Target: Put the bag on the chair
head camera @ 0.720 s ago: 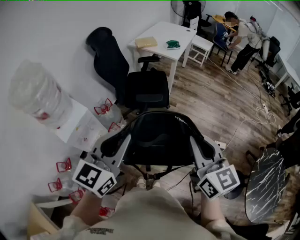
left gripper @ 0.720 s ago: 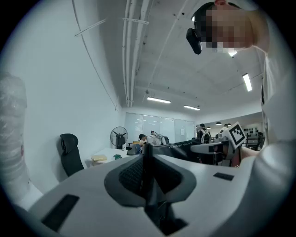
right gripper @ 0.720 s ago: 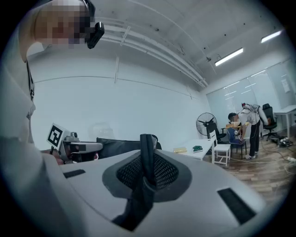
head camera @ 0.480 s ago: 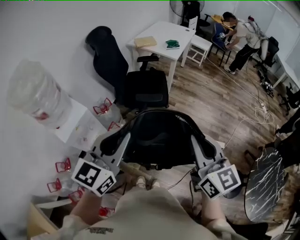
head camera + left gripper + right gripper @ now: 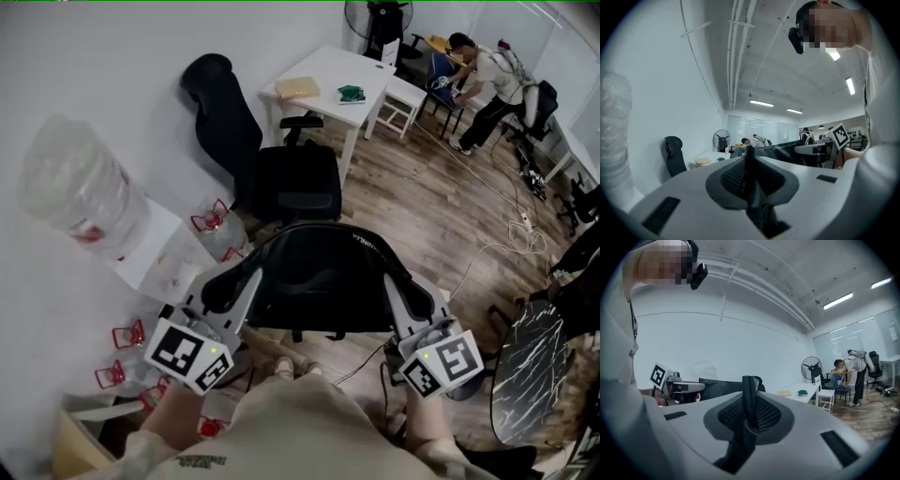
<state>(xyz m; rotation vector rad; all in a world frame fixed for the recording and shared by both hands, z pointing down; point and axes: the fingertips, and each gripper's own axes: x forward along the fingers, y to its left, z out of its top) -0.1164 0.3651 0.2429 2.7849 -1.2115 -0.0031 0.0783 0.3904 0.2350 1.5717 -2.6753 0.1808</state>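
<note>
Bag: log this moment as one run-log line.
bag: held up by both grippers | left gripper: shut on bag | right gripper: shut on bag | chair: ahead, bag not yet on it

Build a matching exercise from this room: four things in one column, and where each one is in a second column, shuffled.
Things:
1. black bag
2. office chair
3. tan box
4. clear water bottle

Places:
A. on the white table
B. beside the wall, at the head view's left
C. standing on the wooden floor beyond the bag
D. gripped at its two ends by the left gripper and the right gripper

Pairs: 1-D, 2-C, 3-A, 4-B
</note>
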